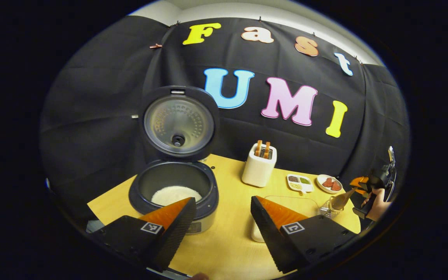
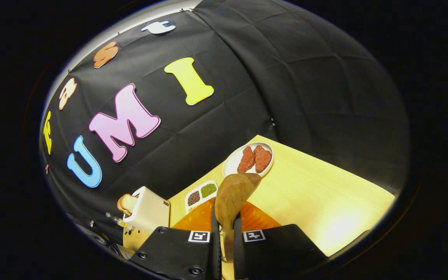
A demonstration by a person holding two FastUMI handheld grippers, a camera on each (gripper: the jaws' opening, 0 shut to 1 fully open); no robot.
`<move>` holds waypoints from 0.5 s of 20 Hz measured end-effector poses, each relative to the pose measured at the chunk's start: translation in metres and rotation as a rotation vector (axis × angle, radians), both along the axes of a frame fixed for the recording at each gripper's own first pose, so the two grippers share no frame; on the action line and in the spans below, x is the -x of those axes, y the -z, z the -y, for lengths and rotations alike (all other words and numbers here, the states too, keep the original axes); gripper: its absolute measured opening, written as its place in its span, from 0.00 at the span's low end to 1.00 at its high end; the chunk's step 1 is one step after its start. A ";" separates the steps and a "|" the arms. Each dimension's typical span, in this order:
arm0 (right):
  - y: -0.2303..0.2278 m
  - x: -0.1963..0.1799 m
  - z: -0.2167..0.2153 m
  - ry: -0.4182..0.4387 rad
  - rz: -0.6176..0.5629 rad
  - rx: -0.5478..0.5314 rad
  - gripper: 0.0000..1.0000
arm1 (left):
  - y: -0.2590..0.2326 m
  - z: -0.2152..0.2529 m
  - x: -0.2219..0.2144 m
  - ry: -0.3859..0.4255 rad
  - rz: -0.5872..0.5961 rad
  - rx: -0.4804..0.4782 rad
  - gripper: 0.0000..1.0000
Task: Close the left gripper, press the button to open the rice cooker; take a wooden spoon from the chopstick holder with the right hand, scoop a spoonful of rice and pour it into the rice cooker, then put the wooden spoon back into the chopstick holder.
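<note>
Left gripper (image 1: 220,217): I hold it with fingers spread wide, nothing between them, above the table's (image 1: 228,249) near edge.
Right gripper (image 2: 224,237): my fingers are clamped on the wooden spoon (image 2: 231,198), bowl pointing up.
Rice cooker (image 1: 174,186): lid up, white rice inside, just beyond my left finger.
Chopstick holder (image 1: 327,209): wire basket right of the cooker, the spoon's tip at it.
Beyond: toaster (image 1: 259,167), divided dish (image 1: 300,182), plate (image 2: 230,165) of red pieces.
</note>
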State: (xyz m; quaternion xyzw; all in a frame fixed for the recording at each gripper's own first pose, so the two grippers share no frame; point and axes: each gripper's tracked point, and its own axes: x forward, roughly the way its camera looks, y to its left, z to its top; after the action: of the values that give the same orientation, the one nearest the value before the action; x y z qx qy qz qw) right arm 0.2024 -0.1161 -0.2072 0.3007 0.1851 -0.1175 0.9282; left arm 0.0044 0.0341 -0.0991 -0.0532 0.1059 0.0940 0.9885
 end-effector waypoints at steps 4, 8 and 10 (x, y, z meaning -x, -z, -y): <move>0.031 -0.006 0.002 0.004 -0.057 -0.006 0.17 | -0.014 -0.018 0.005 -0.045 0.006 -0.075 0.96; 0.039 -0.008 -0.005 -0.004 -0.061 -0.036 0.20 | -0.022 -0.010 0.009 -0.036 0.037 -0.083 0.92; 0.036 -0.006 -0.009 -0.021 -0.049 -0.035 0.35 | -0.026 -0.004 0.009 -0.027 0.050 -0.088 0.95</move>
State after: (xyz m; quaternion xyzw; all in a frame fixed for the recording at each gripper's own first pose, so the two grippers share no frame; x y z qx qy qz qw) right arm 0.2088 -0.1070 -0.2433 0.3119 0.2128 -0.1119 0.9192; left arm -0.0046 0.0384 -0.0734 -0.0135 0.0762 0.1105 0.9909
